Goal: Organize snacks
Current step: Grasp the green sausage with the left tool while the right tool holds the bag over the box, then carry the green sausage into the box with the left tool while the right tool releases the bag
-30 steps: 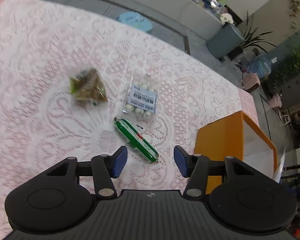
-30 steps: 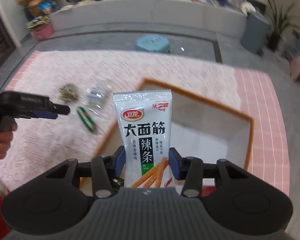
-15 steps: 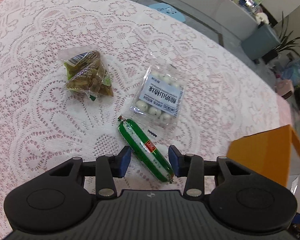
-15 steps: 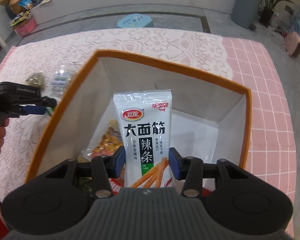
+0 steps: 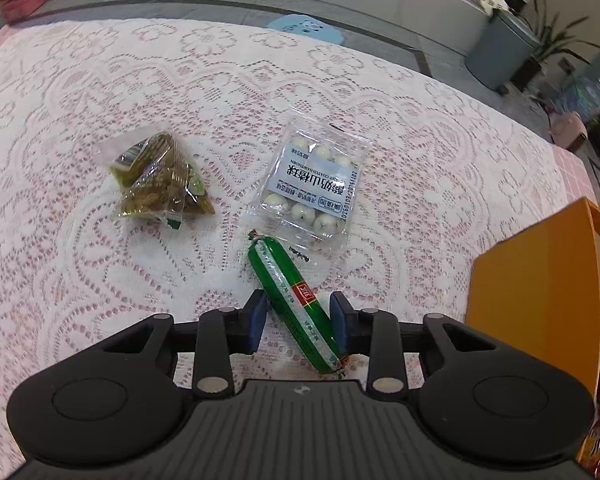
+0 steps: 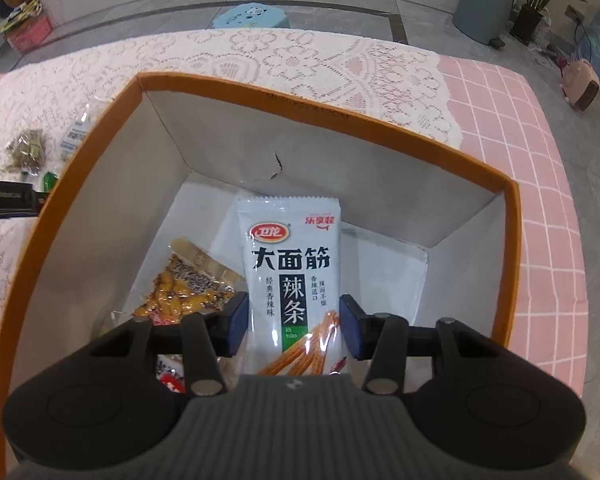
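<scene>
Left wrist view: the left hand-held gripper [image 5: 298, 322], jaws just closing, straddled a green plastic-wrapped sausage [image 5: 294, 306] on the lace-covered table [image 5: 60, 272], not yet pinching; bare lace lay leftward, and the orange cardboard box [image 5: 540, 300] stood to the right. Right wrist view: the right hand-held gripper [image 6: 292, 326] pinched a white spicy-strip packet [image 6: 292, 276] inside the box walls, well clear of the rim.

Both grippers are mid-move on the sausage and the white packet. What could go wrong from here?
1. The green sausage lies diagonally between the left gripper jaws, which have just been closing; it may twist or squirt out.
2. The white packet in the right gripper could land on the snack bag in the box.
</scene>
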